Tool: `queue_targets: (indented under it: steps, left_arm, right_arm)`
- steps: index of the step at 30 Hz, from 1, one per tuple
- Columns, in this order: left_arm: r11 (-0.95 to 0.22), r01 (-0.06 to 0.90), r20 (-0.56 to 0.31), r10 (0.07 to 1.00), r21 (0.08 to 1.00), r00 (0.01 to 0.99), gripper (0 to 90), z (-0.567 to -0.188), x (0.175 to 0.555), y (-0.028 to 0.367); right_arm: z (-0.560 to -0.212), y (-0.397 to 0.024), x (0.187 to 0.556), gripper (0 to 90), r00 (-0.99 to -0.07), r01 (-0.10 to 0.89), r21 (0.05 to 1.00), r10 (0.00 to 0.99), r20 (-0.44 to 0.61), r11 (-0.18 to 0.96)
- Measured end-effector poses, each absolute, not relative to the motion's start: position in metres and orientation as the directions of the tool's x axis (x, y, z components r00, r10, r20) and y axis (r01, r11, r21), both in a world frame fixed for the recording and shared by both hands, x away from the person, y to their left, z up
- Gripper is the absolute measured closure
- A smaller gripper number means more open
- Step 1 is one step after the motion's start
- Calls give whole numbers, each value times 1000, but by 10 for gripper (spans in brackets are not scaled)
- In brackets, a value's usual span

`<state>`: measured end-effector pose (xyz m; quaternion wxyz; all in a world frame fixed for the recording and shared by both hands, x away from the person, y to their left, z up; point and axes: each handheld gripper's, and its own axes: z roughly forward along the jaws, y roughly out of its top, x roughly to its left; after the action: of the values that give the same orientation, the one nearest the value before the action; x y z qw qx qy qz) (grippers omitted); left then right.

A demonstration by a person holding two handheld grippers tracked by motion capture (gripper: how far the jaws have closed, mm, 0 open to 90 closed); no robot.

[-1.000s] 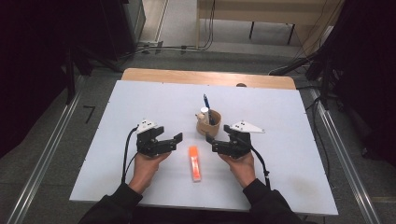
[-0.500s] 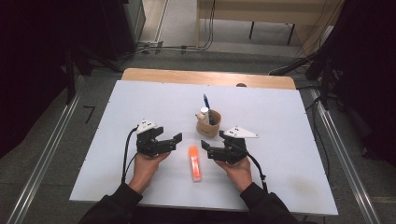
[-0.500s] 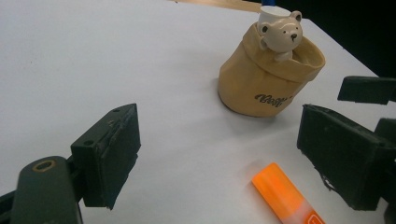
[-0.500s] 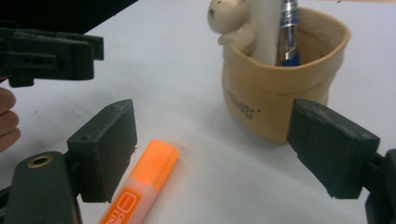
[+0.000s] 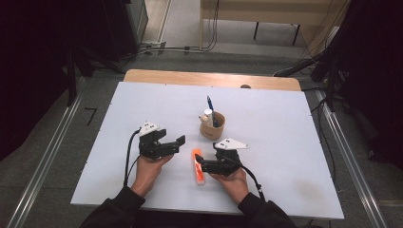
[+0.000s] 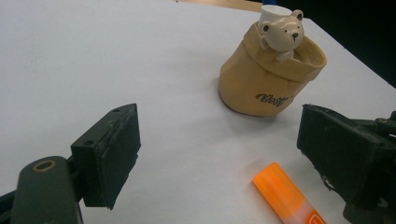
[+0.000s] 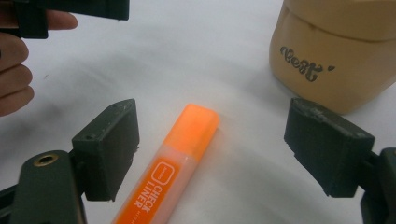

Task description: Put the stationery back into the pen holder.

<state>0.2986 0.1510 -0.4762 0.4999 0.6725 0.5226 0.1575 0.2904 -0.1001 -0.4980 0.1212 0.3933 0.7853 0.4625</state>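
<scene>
An orange highlighter point(image 5: 197, 166) lies flat on the white table point(image 5: 285, 123), between my two hands. My right gripper point(image 5: 207, 159) sits low at its right side. In the right gripper view the open jaws straddle the highlighter's point(image 7: 173, 164) orange cap end without touching it; they have just closed a little. My left gripper point(image 5: 175, 145) is open and holds nothing, to the left of the highlighter point(image 6: 288, 197). Beyond both stands a tan pen cup point(image 5: 211, 127) with a bear figure point(image 6: 280, 33) and a blue pen point(image 5: 210, 107).
A bare wooden strip point(image 5: 209, 78) edges the table's far side. Dark equipment and cables point(image 5: 332, 57) stand on the floor around it. The cup point(image 7: 341, 60) is close to my right gripper's point(image 7: 217, 137) right-hand jaw.
My right gripper has moved left and toward the near edge, sinking until its jaws flank the highlighter. The left gripper and the highlighter have stayed put.
</scene>
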Motion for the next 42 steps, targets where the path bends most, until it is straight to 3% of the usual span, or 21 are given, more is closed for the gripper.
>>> queue_targets:
  steps: [14,28,42]
  left_arm:
    - [42,547,-308,860,836,406,142,-476,298,150]
    - [43,546,-307,862,836,403,145,-477,298,149]
    - [36,547,-302,864,836,404,147,-477,298,148]
  right_arm:
    - [-505,-82,286,225,-659,531,790,736,157,307]
    - [-508,-67,287,298,-657,545,736,750,76,403]
    - [-510,-58,284,426,-666,523,710,746,-5,472]
